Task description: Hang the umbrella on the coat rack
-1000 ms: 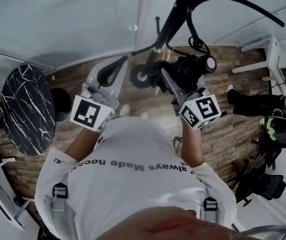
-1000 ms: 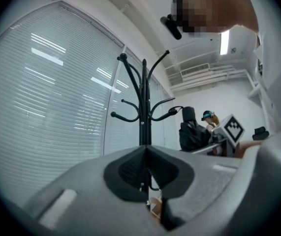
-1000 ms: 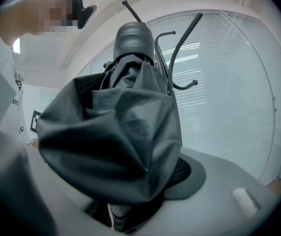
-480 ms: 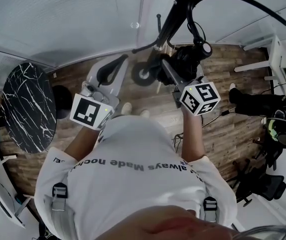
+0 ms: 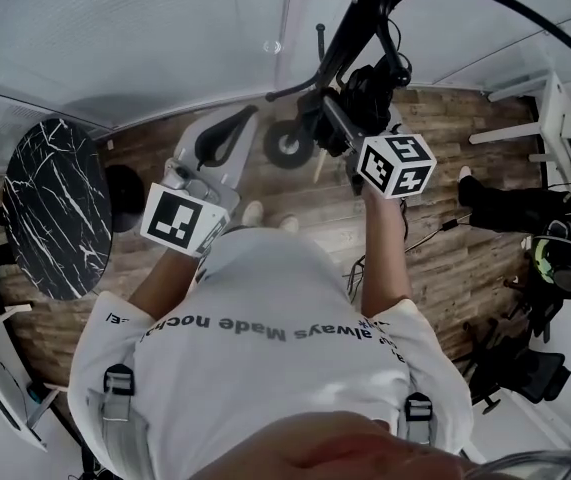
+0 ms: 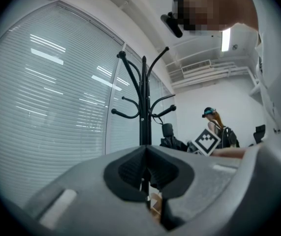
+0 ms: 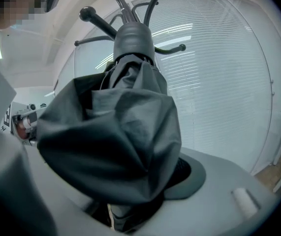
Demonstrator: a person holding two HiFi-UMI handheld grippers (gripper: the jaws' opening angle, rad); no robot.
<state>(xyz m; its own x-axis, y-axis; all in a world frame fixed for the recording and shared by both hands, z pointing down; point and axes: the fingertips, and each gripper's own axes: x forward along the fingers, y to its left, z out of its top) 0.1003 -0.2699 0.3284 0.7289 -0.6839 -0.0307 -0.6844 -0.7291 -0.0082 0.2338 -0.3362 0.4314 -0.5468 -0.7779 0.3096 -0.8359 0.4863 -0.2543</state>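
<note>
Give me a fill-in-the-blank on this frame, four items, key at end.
1. The right gripper is shut on the folded ____.
2. The left gripper is shut and holds ____.
3. The coat rack is ____ in colour.
4. In the head view, the marble-patterned round table sits at the person's ____.
Missing: umbrella; nothing; black; left.

Wood floor (image 5: 465, 258), white blinds (image 5: 145, 38), marble table (image 5: 55, 208)

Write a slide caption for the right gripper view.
Right tool grips a folded dark umbrella, its end before the hooks of the coat rack, window blinds behind.
</note>
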